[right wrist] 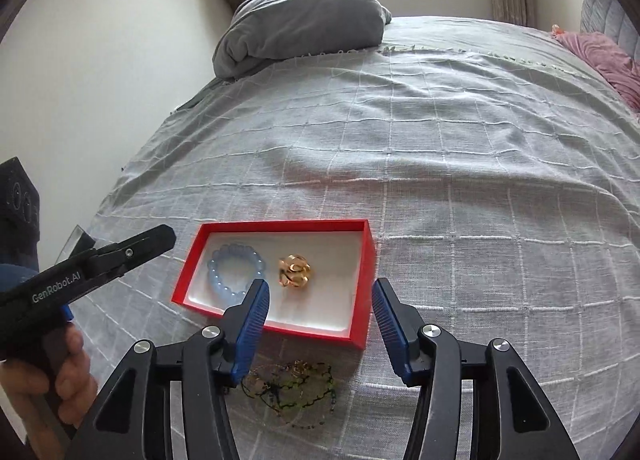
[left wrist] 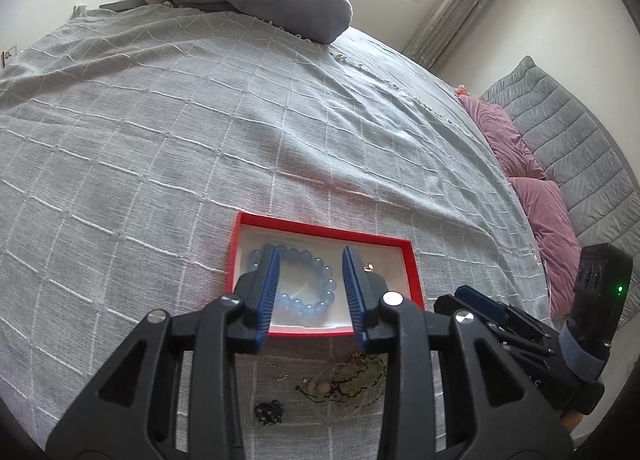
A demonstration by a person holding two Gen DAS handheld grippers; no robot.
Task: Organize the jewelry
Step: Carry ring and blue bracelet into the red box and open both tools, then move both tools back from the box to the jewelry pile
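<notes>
Bedspread [right wrist: 440,164] lies open beyond red box [right wrist: 362,292] — wide.

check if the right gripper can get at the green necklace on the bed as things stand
Probably yes. The green necklace lies bare on the bedspread, in front of the red box, with nothing on top of it. The right gripper is open and empty, just above it.
</notes>
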